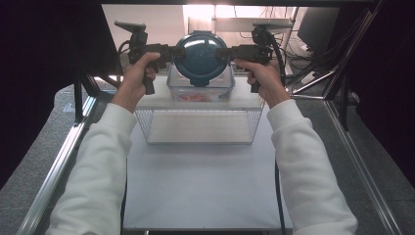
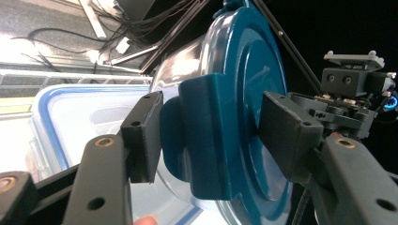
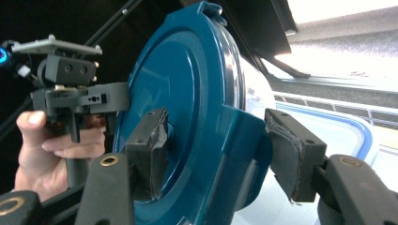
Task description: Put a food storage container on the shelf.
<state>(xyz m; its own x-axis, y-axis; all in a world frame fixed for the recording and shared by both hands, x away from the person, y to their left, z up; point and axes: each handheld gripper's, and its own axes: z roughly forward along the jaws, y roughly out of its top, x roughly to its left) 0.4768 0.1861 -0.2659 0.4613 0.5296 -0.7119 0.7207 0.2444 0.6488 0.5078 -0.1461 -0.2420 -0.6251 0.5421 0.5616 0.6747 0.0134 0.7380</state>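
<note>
A round clear container with a teal lid (image 1: pixel 200 56) hangs in the air, tipped on its side, lid toward the person. My left gripper (image 1: pixel 175 53) is shut on its left rim. In the left gripper view (image 2: pixel 213 136) one pad presses the lid's latch tab (image 2: pixel 202 140) and the other the lid face. My right gripper (image 1: pixel 226 53) is shut on the opposite rim, with its pads either side of another latch tab (image 3: pixel 239 159) in the right gripper view (image 3: pixel 220 154). Just below stands an open rectangular clear box with a blue rim (image 1: pixel 200 90), with something orange inside.
The box rests on a white board over a wire basket (image 1: pixel 195 125) at the far end of a white mat (image 1: pixel 195 186). Metal frame rails (image 1: pixel 58 156) run along both sides. Cables and stands (image 1: pixel 303 54) crowd the back right.
</note>
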